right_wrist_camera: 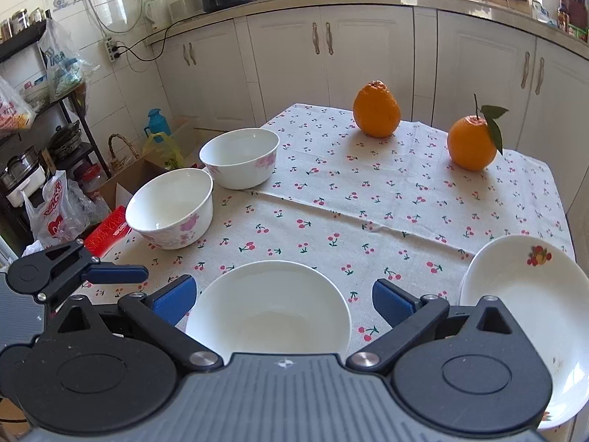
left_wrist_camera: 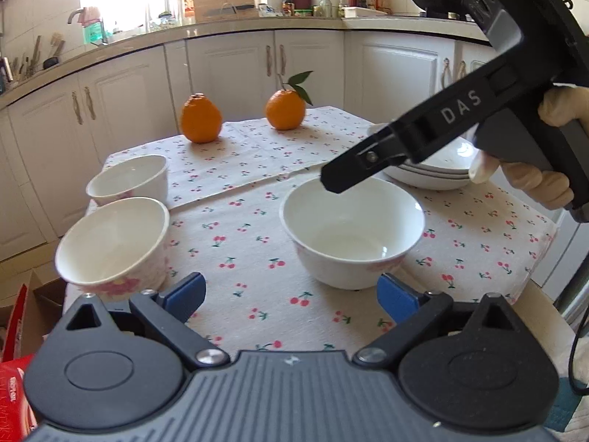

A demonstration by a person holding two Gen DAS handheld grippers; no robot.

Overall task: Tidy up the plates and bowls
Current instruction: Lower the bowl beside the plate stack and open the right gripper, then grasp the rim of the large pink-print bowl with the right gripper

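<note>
A plain white bowl point(left_wrist_camera: 351, 228) point(right_wrist_camera: 268, 305) stands on the cherry-print tablecloth point(right_wrist_camera: 368, 213) near the table's front. My right gripper point(right_wrist_camera: 283, 300) hangs open over it, a blue pad on each side and neither pressing on the rim. In the left wrist view one black finger of the right gripper point(left_wrist_camera: 331, 180) reaches over the bowl's far rim. My left gripper point(left_wrist_camera: 291, 296) is open and empty, just in front of that bowl. Two pink-flowered bowls point(left_wrist_camera: 114, 243) point(left_wrist_camera: 129, 180) sit at the table's left edge. A stack of white plates point(left_wrist_camera: 434, 173) point(right_wrist_camera: 515, 294) lies at the right.
Two oranges point(right_wrist_camera: 376, 114) point(right_wrist_camera: 472, 143) stand at the far side of the table. A gloved hand point(left_wrist_camera: 533, 184) holds the right gripper. White kitchen cabinets point(right_wrist_camera: 294, 55) run behind the table. A red box point(right_wrist_camera: 106, 230), bags and a shelf rack crowd the floor at the left.
</note>
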